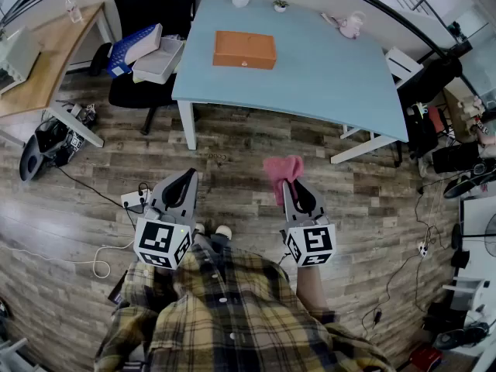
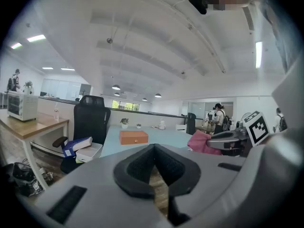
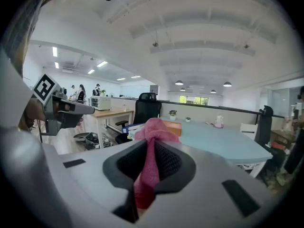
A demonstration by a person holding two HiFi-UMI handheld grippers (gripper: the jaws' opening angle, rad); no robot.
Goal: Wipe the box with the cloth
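Box (image 1: pixel 244 49) on the table (image 1: pixel 325 84), cloth (image 1: pixel 283 170) gripped, wiping not yet begun.
The box lies toward the table's far side, well apart from both grippers, which hang short of its near edge. The right hand-held gripper (image 1: pixel 290 186) pinches the pink cloth; the left hand-held gripper (image 1: pixel 187 175) is closed and empty. Risk: the unsteadied box may slide under the wipe, or the thinly pinched cloth may pull free.

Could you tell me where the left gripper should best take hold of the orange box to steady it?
Probably across the short width of the orange box, near its left end, from above: it lies flat on the table, long side toward the person, so that is the narrowest span, and most of the top stays free for the cloth.
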